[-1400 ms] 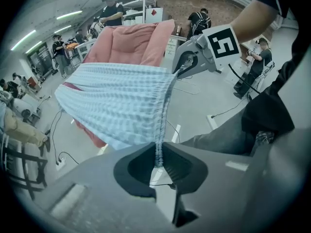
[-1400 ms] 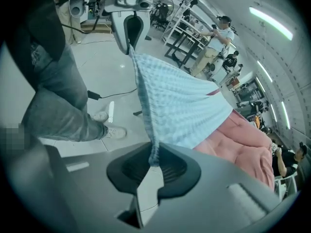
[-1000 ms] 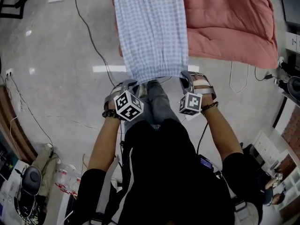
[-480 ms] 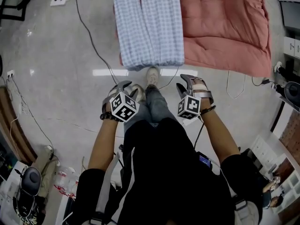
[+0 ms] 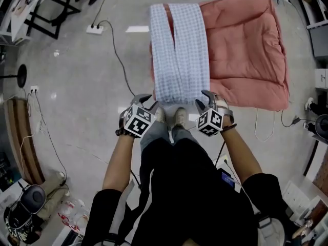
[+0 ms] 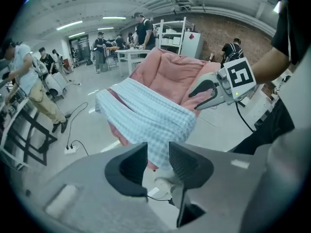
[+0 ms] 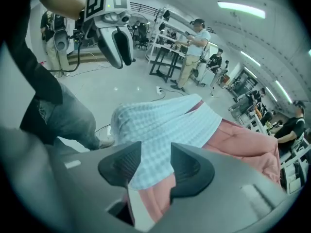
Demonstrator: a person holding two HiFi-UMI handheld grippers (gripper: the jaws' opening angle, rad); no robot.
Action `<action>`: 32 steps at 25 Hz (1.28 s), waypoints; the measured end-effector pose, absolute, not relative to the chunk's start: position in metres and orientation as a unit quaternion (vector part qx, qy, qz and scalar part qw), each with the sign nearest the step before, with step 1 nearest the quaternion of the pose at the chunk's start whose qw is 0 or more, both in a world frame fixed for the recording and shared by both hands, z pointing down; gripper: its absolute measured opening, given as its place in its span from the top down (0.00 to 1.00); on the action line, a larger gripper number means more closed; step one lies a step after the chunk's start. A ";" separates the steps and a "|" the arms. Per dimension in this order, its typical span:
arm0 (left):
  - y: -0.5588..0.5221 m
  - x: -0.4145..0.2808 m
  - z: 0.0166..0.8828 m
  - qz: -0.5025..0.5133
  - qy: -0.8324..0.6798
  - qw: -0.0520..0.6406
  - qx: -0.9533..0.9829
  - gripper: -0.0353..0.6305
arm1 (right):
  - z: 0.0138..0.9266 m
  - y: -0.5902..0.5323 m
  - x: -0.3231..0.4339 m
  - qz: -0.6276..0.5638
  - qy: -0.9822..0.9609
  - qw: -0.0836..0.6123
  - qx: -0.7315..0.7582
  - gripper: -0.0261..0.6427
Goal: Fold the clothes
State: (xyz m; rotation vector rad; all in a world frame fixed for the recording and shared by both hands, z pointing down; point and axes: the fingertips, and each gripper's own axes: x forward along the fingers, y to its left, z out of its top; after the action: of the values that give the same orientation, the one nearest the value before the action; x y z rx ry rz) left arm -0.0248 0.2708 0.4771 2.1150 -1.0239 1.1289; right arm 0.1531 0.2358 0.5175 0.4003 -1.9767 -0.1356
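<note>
While your left gripper (image 5: 147, 102) and right gripper (image 5: 201, 100) are hanging empty, jaws just opening partway, the blue checked cloth (image 5: 179, 50) is lying on the pink padded mat (image 5: 246, 45); be pinching both near corners evenly.

The head view sits high above the person and faces almost straight down. It takes in the floor (image 5: 77, 86), both arms and the near end of the checked cloth (image 5: 179, 50) on the pink pad (image 5: 246, 50). The left gripper view rides low and close behind the left tongs (image 6: 158, 161), facing along the cloth's length, with the right tongs (image 6: 195, 100) at its right. The right gripper view rides likewise behind the right tongs, with the left tongs at its upper left. All three views share the cloth's near end and the pad.
</note>
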 end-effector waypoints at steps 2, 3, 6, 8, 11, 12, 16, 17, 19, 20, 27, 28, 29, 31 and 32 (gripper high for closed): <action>0.262 -0.044 0.465 0.417 -0.389 0.255 0.781 0.73 | 0.508 0.226 0.136 -0.062 -0.832 0.523 0.173 0.68; 0.259 -0.055 0.460 0.417 -0.393 0.252 0.780 0.73 | 0.504 0.224 0.128 -0.062 -0.833 0.521 0.176 0.68; 0.244 -0.097 0.460 0.416 -0.401 0.245 0.779 0.74 | 0.501 0.218 0.094 -0.052 -0.833 0.520 0.182 0.69; 0.231 -0.127 0.467 0.413 -0.400 0.248 0.780 0.74 | 0.503 0.211 0.070 -0.035 -0.831 0.523 0.188 0.69; 0.197 -0.168 0.473 0.416 -0.384 0.246 0.787 0.74 | 0.506 0.183 0.033 -0.012 -0.824 0.526 0.210 0.69; 0.184 -0.181 0.474 0.416 -0.378 0.242 0.791 0.74 | 0.508 0.171 0.021 -0.010 -0.821 0.528 0.218 0.69; 0.131 -0.235 0.474 0.411 -0.358 0.219 0.809 0.75 | 0.513 0.130 -0.035 0.001 -0.812 0.530 0.245 0.70; 0.119 -0.249 0.473 0.412 -0.351 0.212 0.814 0.75 | 0.513 0.122 -0.048 0.005 -0.809 0.531 0.252 0.70; 0.097 -0.277 0.470 0.416 -0.337 0.198 0.821 0.75 | 0.512 0.103 -0.075 0.009 -0.802 0.534 0.268 0.70; 0.086 -0.291 0.468 0.418 -0.331 0.192 0.824 0.75 | 0.510 0.092 -0.088 0.010 -0.799 0.534 0.276 0.70; 0.032 -0.359 0.448 0.423 -0.318 0.160 0.833 0.76 | 0.489 0.039 -0.151 0.011 -0.795 0.523 0.309 0.70; 0.026 -0.364 0.447 0.424 -0.317 0.156 0.834 0.76 | 0.488 0.034 -0.155 0.012 -0.794 0.520 0.313 0.70; 0.020 -0.367 0.447 0.426 -0.316 0.152 0.834 0.76 | 0.489 0.029 -0.158 0.015 -0.794 0.518 0.318 0.71; 0.007 -0.373 0.447 0.423 -0.316 0.147 0.836 0.76 | 0.494 0.022 -0.160 0.024 -0.790 0.519 0.326 0.71; 0.000 -0.375 0.447 0.420 -0.317 0.144 0.838 0.76 | 0.498 0.018 -0.160 0.028 -0.788 0.521 0.328 0.71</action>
State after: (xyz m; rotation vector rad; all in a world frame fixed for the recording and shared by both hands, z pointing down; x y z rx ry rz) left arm -0.3750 -0.0002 0.4469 2.4158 -0.9143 1.2116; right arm -0.1604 0.0177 0.4976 0.7868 -1.8881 0.0672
